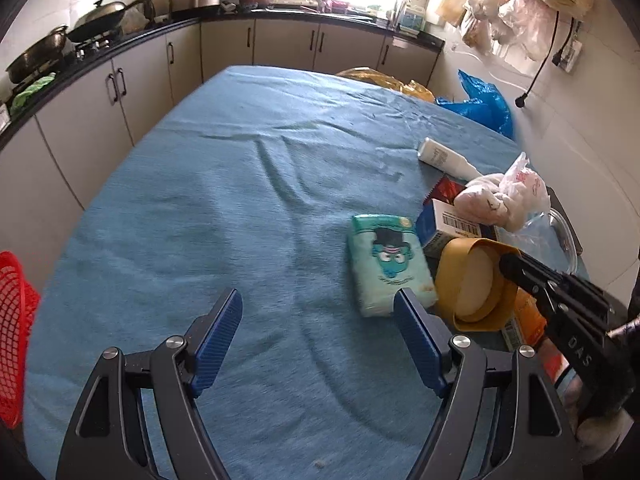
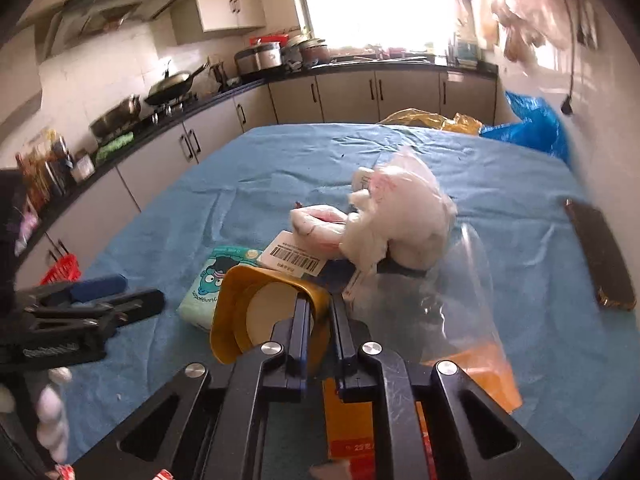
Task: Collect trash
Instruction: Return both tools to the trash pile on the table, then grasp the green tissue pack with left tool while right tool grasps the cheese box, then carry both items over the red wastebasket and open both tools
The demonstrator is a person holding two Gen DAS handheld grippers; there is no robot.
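The right gripper (image 2: 320,312) has its jaws pinched together on the wall of a yellow paper cup (image 2: 256,312), which lies on its side with its pale inside facing the left. The left gripper (image 1: 318,336) hangs over bare blue cloth with its jaws wide apart and nothing between them, its right finger just beside a mint-green tissue pack (image 1: 388,264). The trash lies heaped near the table's (image 1: 200,200) right edge: a box with a barcode (image 1: 456,228), a knotted white plastic bag (image 1: 504,196), and a white bottle (image 1: 440,158) lying farther back. Only the left wrist view shows that bottle clearly and a red basket (image 1: 12,336) at the left edge; in the right wrist view the bag covers most of the bottle. Only the right wrist view shows a clear plastic bag (image 2: 468,300), an orange box (image 2: 352,420) under the gripper, and a dark flat thing (image 2: 600,256) near the right edge that I cannot make out. The orange box is cut off by the fingers.
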